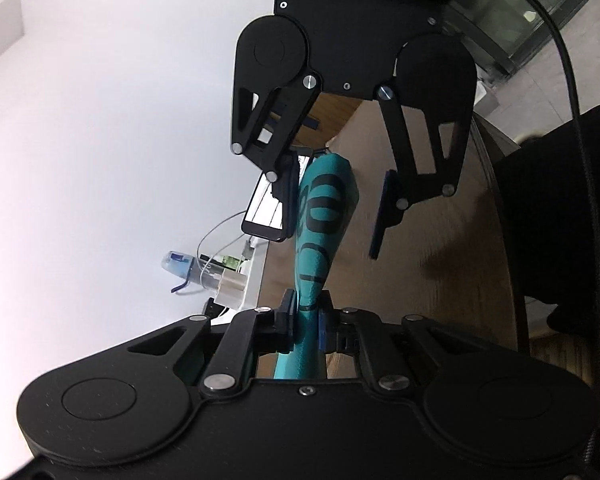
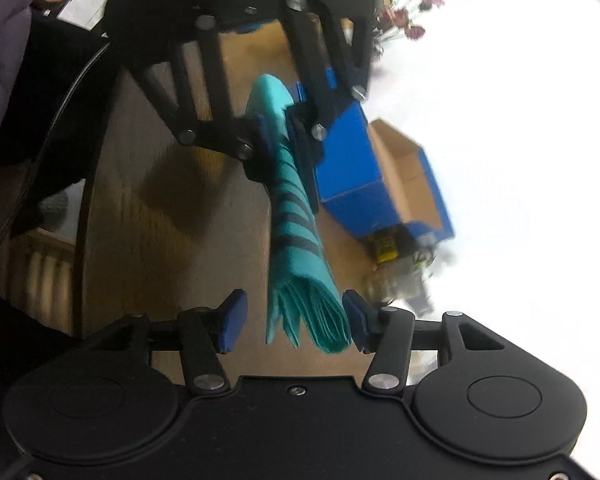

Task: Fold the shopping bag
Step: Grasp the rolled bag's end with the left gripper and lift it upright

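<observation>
My left gripper [image 1: 304, 328] is clamped on one end of the teal shopping bag [image 1: 324, 216], which hangs as a narrow folded bundle above the wooden table [image 1: 440, 240]. My right gripper [image 2: 296, 322] stands spread around the bag's layered far end, one pad [image 2: 354, 320] seemingly touching it. If that side misses, I judge the folds may fan apart above the table.

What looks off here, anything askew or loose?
The teal bag is bunched into a tight roll, not a flat fold. Only the left tool clamps it; the right tool is open around the free end, where loose layers fan out. The blue box lies tipped on the table.
</observation>
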The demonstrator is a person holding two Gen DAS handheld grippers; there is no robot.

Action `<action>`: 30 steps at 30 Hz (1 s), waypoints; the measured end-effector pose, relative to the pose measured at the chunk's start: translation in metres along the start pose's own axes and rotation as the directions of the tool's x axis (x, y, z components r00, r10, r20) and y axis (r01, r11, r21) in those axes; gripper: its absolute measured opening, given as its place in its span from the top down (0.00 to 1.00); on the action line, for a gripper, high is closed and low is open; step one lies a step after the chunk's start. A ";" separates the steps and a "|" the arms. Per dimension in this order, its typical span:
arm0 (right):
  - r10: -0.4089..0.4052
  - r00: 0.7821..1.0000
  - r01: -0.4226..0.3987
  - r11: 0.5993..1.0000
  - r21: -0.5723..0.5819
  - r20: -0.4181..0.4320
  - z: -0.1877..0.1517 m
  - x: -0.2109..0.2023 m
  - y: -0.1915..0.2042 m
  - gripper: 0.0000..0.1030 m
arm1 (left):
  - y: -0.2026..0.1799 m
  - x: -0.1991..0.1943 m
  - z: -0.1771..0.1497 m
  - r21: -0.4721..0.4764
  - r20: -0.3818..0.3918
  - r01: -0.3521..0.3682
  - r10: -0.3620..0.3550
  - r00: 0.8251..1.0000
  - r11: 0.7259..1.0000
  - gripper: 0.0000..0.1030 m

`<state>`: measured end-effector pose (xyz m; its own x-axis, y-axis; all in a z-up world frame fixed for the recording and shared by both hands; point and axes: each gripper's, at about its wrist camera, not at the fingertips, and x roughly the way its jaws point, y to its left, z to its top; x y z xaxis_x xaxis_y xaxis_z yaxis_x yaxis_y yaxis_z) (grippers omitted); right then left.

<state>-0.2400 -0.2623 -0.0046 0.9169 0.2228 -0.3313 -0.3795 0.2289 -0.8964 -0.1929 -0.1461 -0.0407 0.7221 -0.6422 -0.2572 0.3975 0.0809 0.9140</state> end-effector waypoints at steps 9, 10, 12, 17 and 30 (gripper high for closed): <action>-0.116 0.993 0.116 0.992 -0.041 -0.005 0.009 0.004 0.008 0.85 | -0.004 0.011 -0.010 0.100 0.002 -0.063 0.063 0.998 0.993 0.85; -0.125 0.992 0.125 0.991 -0.056 -0.002 0.010 0.005 0.008 0.85 | -0.003 0.015 -0.010 0.104 -0.001 -0.071 0.071 0.997 0.992 0.84; -0.138 0.990 0.137 0.988 -0.068 -0.008 0.014 0.008 0.008 0.85 | -0.002 0.022 -0.009 0.101 -0.010 -0.085 0.086 0.996 0.991 0.83; -0.159 0.987 0.158 0.984 -0.076 -0.006 0.022 0.013 0.009 0.84 | 0.006 0.036 -0.013 0.080 -0.007 -0.112 0.113 0.994 0.990 0.82; -0.192 0.981 0.192 0.980 0.043 -0.016 0.018 0.035 -0.009 0.73 | 0.019 0.068 -0.055 0.053 -0.075 -0.223 0.226 0.971 0.973 0.86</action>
<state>-0.2064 -0.2394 -0.0032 0.9745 0.1594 -0.1581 -0.2013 0.3081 -0.9298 -0.1051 -0.1468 -0.0579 0.8335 -0.5485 -0.0665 0.1960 0.1810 0.9638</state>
